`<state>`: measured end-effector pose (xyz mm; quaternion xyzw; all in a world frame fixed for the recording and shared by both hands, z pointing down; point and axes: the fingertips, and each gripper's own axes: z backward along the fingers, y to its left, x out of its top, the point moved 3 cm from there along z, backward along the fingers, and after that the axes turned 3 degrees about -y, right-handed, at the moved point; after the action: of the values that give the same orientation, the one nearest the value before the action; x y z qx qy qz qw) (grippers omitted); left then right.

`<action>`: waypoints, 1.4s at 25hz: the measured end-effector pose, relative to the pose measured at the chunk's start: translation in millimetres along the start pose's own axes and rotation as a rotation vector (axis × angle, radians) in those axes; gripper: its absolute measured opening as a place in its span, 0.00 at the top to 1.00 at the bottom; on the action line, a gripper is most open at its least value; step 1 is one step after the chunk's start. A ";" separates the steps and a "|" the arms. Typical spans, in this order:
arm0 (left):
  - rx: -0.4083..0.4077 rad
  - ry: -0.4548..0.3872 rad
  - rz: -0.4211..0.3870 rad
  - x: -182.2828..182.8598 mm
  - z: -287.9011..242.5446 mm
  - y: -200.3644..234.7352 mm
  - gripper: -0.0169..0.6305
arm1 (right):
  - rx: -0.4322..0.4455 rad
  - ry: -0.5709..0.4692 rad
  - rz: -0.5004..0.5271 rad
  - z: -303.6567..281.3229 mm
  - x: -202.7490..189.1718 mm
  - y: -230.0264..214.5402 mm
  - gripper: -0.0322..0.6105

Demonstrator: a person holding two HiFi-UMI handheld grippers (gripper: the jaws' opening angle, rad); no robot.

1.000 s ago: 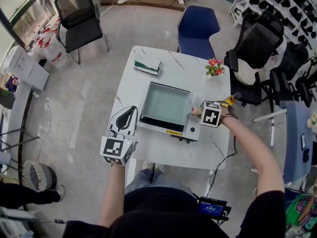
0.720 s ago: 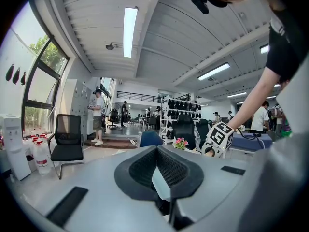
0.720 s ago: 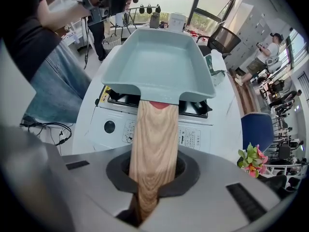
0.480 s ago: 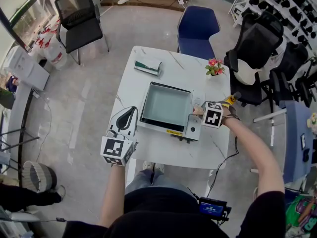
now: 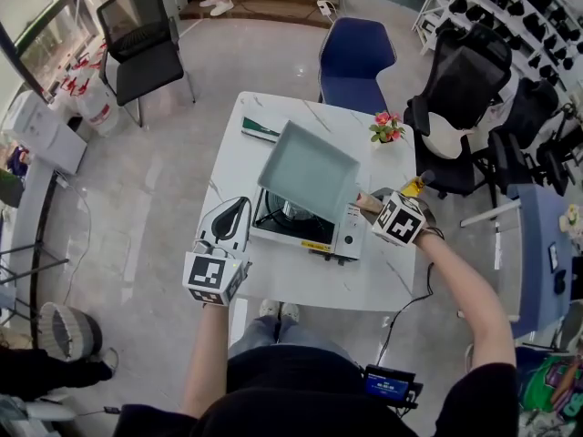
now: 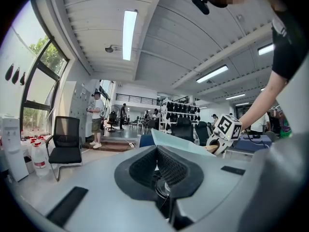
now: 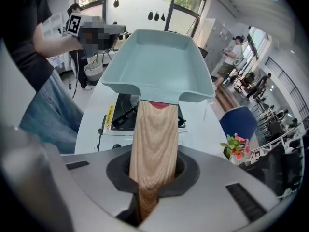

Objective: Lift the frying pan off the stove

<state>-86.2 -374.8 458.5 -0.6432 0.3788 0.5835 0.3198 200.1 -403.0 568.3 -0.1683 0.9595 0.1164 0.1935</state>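
The frying pan (image 5: 308,169) is a square pale-teal pan with a wooden handle (image 7: 153,139). It hangs tilted above the white portable stove (image 5: 342,237), its far side raised, and the black burner grate under it shows. My right gripper (image 5: 369,206) is shut on the handle at the stove's right side, and in the right gripper view (image 7: 152,178) the handle runs between the jaws up to the pan (image 7: 159,62). My left gripper (image 5: 228,218) rests at the table's left front edge, jaws together with nothing in them (image 6: 161,178). The pan (image 6: 178,144) shows beyond it.
A small pot of pink flowers (image 5: 386,126) stands at the white table's (image 5: 392,271) far right corner. A green-and-white flat box (image 5: 260,129) lies at the far left. A blue chair (image 5: 355,57) and black chairs (image 5: 141,44) surround the table.
The pan has come up off the stove and tilted, uncovering the burner. My right gripper rose with the handle. The left gripper stayed where it was.
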 end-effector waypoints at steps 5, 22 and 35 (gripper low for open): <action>-0.008 -0.010 0.006 4.6 -0.4 -2.5 0.95 | -0.129 -0.105 -0.095 19.9 16.6 -4.1 0.90; -0.046 -0.026 -0.011 12.1 -15.7 -18.5 0.95 | -0.557 -0.481 -0.594 68.3 41.0 -6.6 0.90; -0.045 -0.058 -0.040 26.3 -20.5 -12.8 0.95 | -0.780 -0.733 -0.772 116.9 30.8 24.0 0.90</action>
<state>-64.0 -388.8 434.4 -0.6404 0.3435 0.6038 0.3277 203.3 -355.8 454.5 -0.5073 0.5897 0.4278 0.4603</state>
